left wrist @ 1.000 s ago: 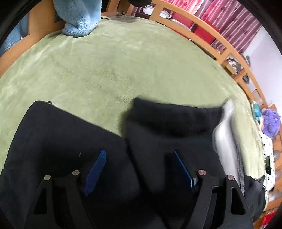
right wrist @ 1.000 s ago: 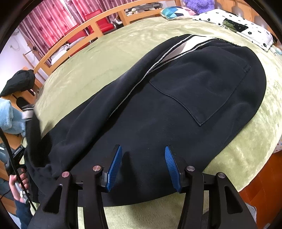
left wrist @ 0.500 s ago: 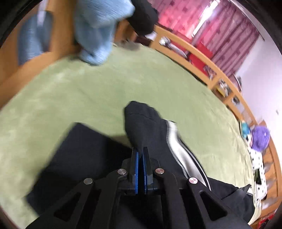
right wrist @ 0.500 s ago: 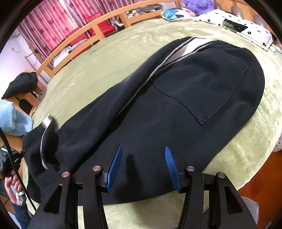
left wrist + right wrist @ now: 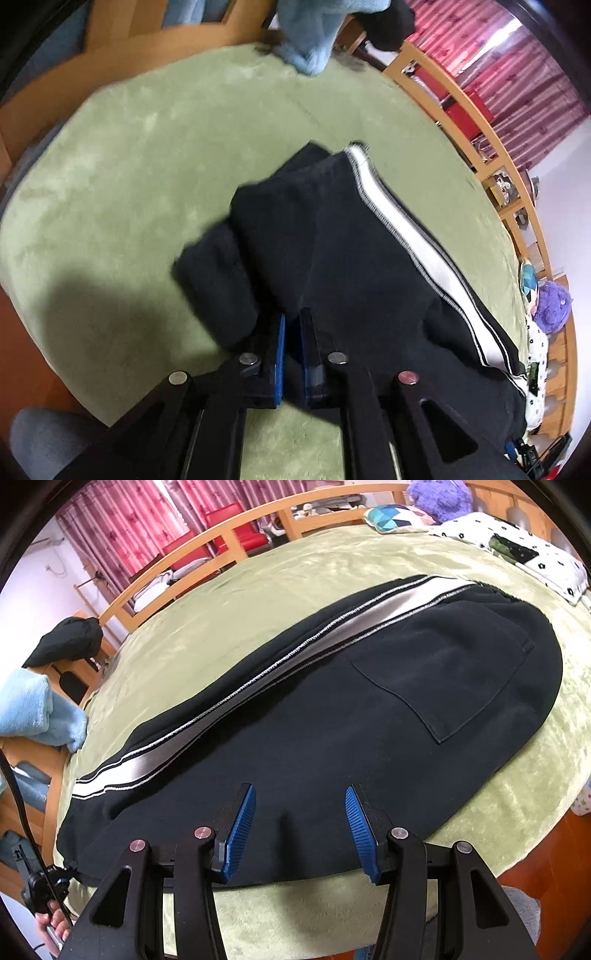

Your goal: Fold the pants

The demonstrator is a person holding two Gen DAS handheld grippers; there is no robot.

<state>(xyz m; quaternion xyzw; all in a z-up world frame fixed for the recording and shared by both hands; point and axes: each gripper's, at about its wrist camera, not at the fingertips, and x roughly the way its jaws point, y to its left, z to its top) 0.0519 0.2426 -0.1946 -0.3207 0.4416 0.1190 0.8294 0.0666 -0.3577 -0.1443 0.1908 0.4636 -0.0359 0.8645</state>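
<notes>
Black pants (image 5: pixel 332 716) spread on green blanket (image 5: pixel 295 576), white side stripe up. Left gripper (image 5: pixel 291 325) at near edge; jaws narrow, opening, dark cloth between pads, grip not discernible. Right gripper (image 5: pixel 300 808) over near edge of pants, jaws half open, nothing held.

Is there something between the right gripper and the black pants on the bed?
Nothing visible. The right gripper hangs with jaws apart directly over the near edge of the black pants, which lie on the green blanket.
</notes>
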